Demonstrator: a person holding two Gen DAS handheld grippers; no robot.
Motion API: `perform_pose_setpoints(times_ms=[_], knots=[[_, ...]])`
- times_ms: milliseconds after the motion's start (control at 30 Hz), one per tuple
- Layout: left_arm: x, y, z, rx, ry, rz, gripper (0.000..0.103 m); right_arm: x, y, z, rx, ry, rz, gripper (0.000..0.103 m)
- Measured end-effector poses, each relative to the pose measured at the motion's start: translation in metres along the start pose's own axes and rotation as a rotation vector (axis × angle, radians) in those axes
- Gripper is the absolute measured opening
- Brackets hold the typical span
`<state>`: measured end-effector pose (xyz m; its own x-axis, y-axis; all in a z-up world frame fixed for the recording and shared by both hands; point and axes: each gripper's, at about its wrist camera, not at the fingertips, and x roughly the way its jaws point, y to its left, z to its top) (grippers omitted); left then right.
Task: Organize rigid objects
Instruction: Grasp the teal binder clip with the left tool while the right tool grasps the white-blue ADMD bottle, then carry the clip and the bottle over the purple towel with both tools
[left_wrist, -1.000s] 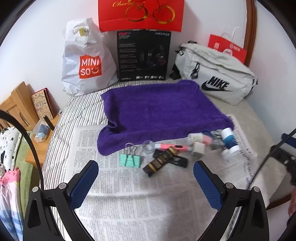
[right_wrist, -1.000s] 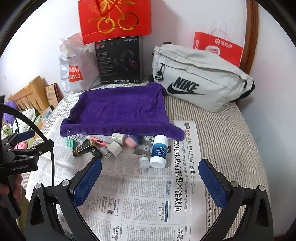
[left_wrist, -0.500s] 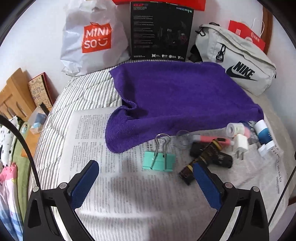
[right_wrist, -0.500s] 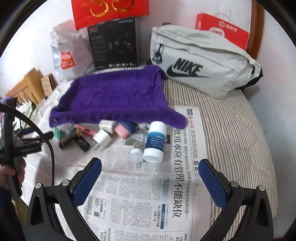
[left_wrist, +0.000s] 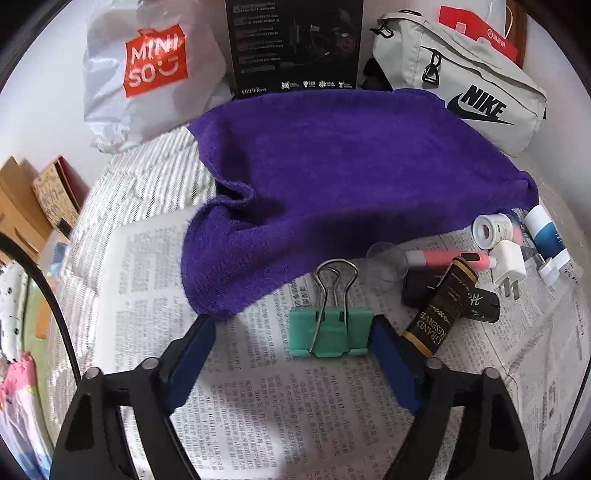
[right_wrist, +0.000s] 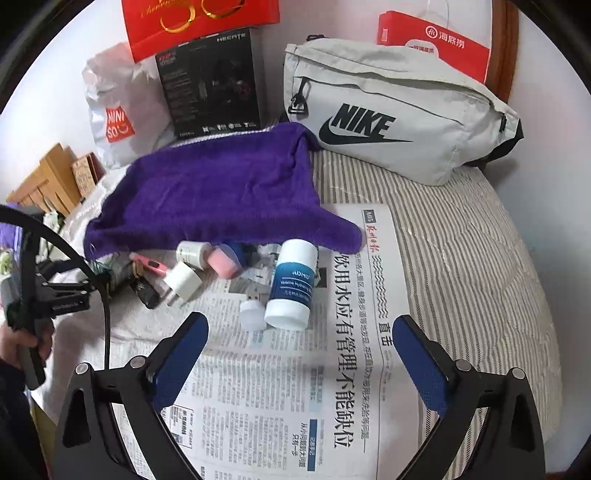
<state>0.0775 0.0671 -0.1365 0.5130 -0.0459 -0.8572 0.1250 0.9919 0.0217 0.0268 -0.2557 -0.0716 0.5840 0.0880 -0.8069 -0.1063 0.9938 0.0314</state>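
Note:
A mint-green binder clip (left_wrist: 328, 334) lies on the newspaper (left_wrist: 258, 406) with its wire handles pointing away. My left gripper (left_wrist: 293, 326) straddles it and its jaws are closing. The right pad is at the clip's edge, while the left pad stands well clear. Right of the clip lie a black-and-gold tube (left_wrist: 439, 306), a pink pen (left_wrist: 443, 258) and a white plug (left_wrist: 509, 266). My right gripper (right_wrist: 299, 325) is open and empty, just short of a white-and-blue bottle (right_wrist: 291, 284) and a small white cap (right_wrist: 251, 314).
A purple towel (left_wrist: 351, 173) covers the bed behind the objects. Against the wall stand a white shopping bag (left_wrist: 147, 74), a black box (left_wrist: 295, 44) and a grey waist bag (right_wrist: 399, 122). A hand (right_wrist: 14, 343) holds the left tool at the left edge.
My left gripper has come down close over the binder clip and its jaws have narrowed around it. My right gripper has sunk a little toward the bottle.

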Motion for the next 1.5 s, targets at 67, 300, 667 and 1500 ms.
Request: perform_pose_setpoints(times_ms=[67,300,667,1500], knots=[[0.000,0.002,0.000,-0.010,-0.011,-0.012,0.073,0.001,-0.002,0.001,0.005,-0.001,-0.007,0.099],[-0.005,-0.004,-0.004,0.018,-0.031,-0.046,0.042,0.020,-0.005,0.000,0.006,0.048,-0.004,0.099],[-0.007,-0.001,-0.006,0.011,-0.040,-0.062,0.039,0.066,-0.003,0.024,-0.001,0.046,-0.035,0.090],[-0.005,-0.004,-0.002,-0.020,-0.029,-0.043,0.039,0.100,-0.012,0.022,-0.077,0.087,0.025,0.036]])
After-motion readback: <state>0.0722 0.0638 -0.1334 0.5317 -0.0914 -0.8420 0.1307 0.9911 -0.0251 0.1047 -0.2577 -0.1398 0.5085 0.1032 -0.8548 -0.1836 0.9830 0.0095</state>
